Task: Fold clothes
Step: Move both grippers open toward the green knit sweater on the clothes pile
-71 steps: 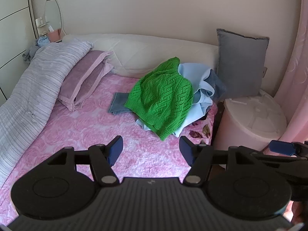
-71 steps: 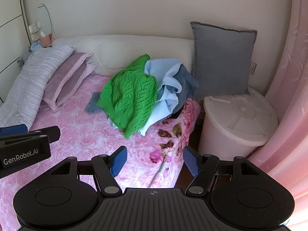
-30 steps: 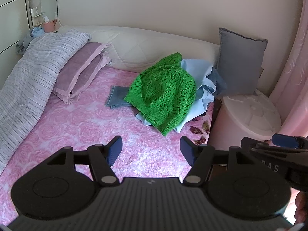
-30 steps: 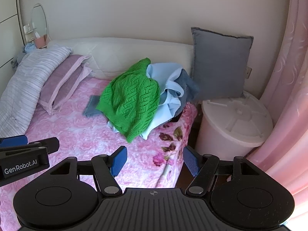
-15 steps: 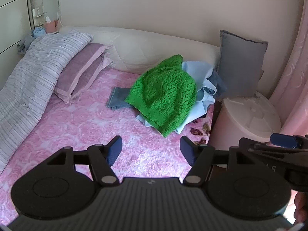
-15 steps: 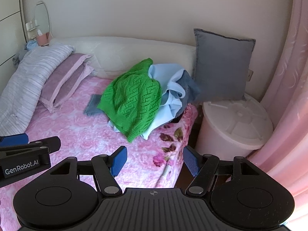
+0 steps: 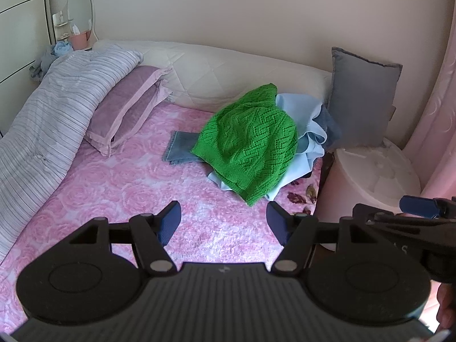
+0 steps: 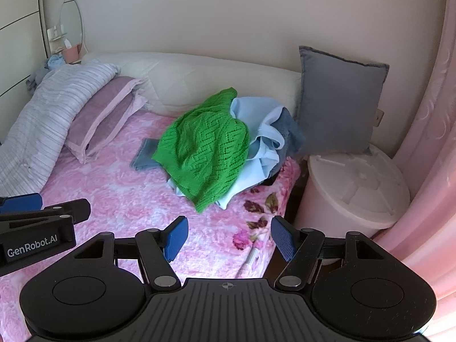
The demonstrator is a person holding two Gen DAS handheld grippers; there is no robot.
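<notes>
A heap of clothes lies on the far right of the pink bed: a green knit sweater (image 7: 250, 142) (image 8: 203, 149) on top, a light blue garment (image 7: 302, 125) (image 8: 260, 131) beneath it, and blue denim (image 7: 179, 146) (image 8: 144, 155) poking out at the left. My left gripper (image 7: 223, 223) hovers open above the bedspread, well short of the heap, nothing between its fingers. My right gripper (image 8: 229, 240) is open too, over the bed's right edge, and empty. Each gripper shows at the side of the other's view.
A pink floral bedspread (image 7: 122, 188) covers the bed. A striped duvet (image 7: 45, 119) and a mauve pillow (image 7: 125, 108) lie at the left. A grey cushion (image 8: 339, 105) leans on the wall above a white-lidded bin (image 8: 359, 182). Pink curtain (image 8: 427, 148) hangs at the right.
Both views have shifted only slightly; the clothes heap has not moved. Both grippers stay open and empty.
</notes>
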